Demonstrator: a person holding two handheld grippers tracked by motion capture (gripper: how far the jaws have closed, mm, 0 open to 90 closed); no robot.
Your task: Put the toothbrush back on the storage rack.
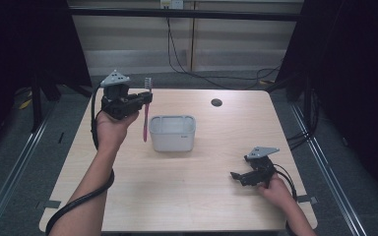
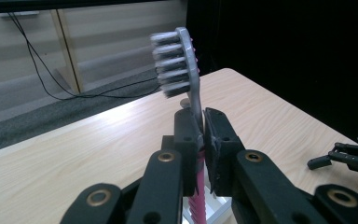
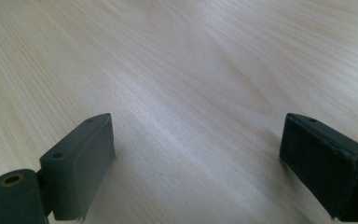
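**Toothbrush clamped upright in left gripper, beside the bin**

High view: We find the left gripper (image 1: pixel 146 98) raised above the far-left part of the counter (image 1: pixel 192 196), its jaws closed on a pink toothbrush (image 1: pixel 146 115). The toothbrush stands roughly upright, bristles at the top, handle hanging down just beside the left wall of a grey bin (image 1: pixel 172 132). We cannot tell whether the handle tip touches the counter. The bin sits near the middle of the counter, slightly to the far side. A dark round hole (image 1: pixel 216 102) lies in the counter beyond the bin. The right gripper (image 1: pixel 236 175) rests low at the near-right part of the counter, well apart from the bin, its jaws spread with nothing between them.

Left gripper view: We see the left gripper (image 2: pixel 201 140) with both jaws pressed on the neck of the toothbrush (image 2: pixel 186 60). The grey head rises above the jaws, bristles facing left; the pink handle runs down between them. The right gripper (image 2: pixel 340 158) shows farther off at the lower right, on the counter (image 2: pixel 74 154).

Right gripper view: We note the right gripper (image 3: pixel 196 154) with jaws wide apart and empty, close over the bare counter (image 3: pixel 191 70).
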